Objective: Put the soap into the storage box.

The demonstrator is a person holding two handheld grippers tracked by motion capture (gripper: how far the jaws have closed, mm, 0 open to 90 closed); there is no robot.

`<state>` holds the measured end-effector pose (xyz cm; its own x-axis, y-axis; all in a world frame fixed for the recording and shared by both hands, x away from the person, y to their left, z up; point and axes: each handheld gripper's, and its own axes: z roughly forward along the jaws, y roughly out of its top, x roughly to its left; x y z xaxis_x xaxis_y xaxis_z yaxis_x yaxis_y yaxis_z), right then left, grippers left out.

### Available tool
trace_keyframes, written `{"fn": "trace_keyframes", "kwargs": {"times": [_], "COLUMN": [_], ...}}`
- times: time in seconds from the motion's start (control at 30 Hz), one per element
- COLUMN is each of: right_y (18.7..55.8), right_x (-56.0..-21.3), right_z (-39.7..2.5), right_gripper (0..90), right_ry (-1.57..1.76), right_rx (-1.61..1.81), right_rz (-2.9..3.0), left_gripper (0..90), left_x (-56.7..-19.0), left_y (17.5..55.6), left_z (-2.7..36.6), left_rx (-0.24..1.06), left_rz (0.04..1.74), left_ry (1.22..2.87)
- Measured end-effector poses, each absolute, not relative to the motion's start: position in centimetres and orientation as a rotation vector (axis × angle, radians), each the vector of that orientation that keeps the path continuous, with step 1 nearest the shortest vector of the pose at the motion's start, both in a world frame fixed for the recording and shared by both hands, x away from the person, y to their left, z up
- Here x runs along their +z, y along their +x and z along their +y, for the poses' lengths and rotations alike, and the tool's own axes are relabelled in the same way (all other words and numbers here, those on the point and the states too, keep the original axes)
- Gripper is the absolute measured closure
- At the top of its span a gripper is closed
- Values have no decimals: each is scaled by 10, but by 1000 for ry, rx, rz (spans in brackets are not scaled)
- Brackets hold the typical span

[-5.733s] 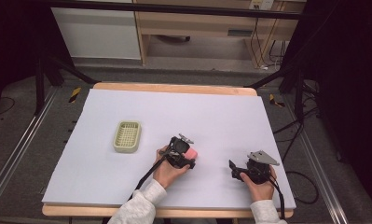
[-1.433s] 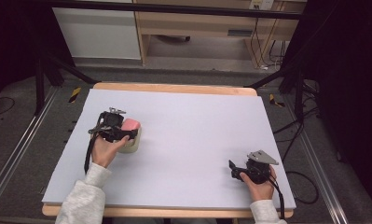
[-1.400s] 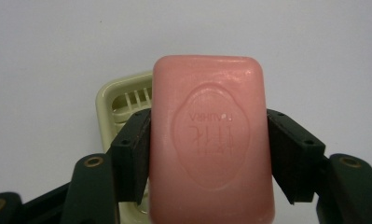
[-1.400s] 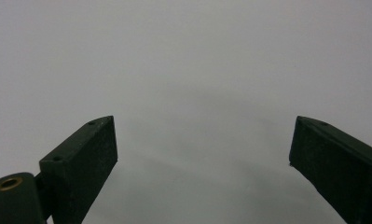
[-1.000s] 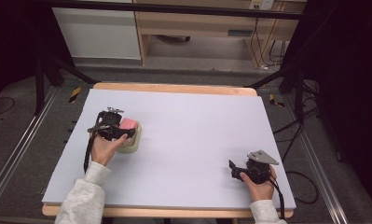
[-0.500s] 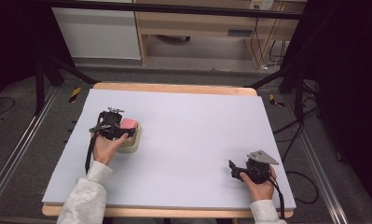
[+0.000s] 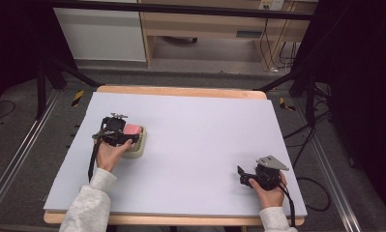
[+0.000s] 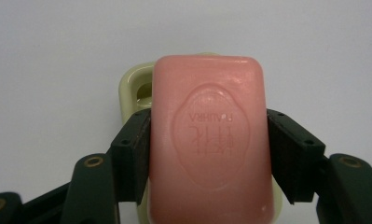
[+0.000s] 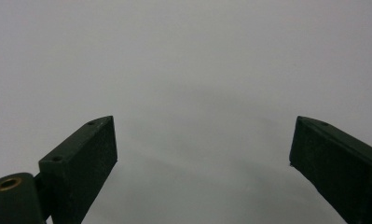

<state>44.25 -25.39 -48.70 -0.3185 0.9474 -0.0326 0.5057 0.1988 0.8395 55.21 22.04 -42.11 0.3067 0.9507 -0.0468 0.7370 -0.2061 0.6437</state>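
Here's the left gripper [image 7: 124, 136] out toward the left edge of the pale lilac worktop [image 7: 205, 135], jaws pressed flat against the two long sides of a pink rounded bar of soap [image 8: 210, 140] with an embossed oval stamp on its top face. That side-on pinch makes sense: it leaves the underside of the bar free, so it can go down flat into the pale green plastic soap dish [image 8: 133, 88] waiting right beneath it. In the left gripper view the dish's rim peeks out above and to the left of the bar, with one drain slot visible, so the soap sits squarely over the dish; whether it already rests on the dish floor, I cannot tell. From the high view the soap [image 7: 132, 129] and dish [image 7: 137, 145] sit together under that hand. Meanwhile the right gripper [image 7: 243, 175] is parked near the worktop's front right corner, jaws spread wide with nothing between them, bare surface ahead, well apart from the action, likely just staying out of the way.
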Motion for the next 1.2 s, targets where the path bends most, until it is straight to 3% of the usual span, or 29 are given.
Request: {"fn": "trace_keyframes", "kwargs": {"times": [1.2], "right_y": [442], "right_x": [-487], "right_z": [-254], "right_gripper": [76], "right_ry": [1362], "right_rx": [1020], "right_rz": [1908], "left_gripper": [373], "left_x": [-440], "left_y": [559], "left_z": [214], "left_rx": [481], "left_rz": [1526], "left_ry": [2018]}}
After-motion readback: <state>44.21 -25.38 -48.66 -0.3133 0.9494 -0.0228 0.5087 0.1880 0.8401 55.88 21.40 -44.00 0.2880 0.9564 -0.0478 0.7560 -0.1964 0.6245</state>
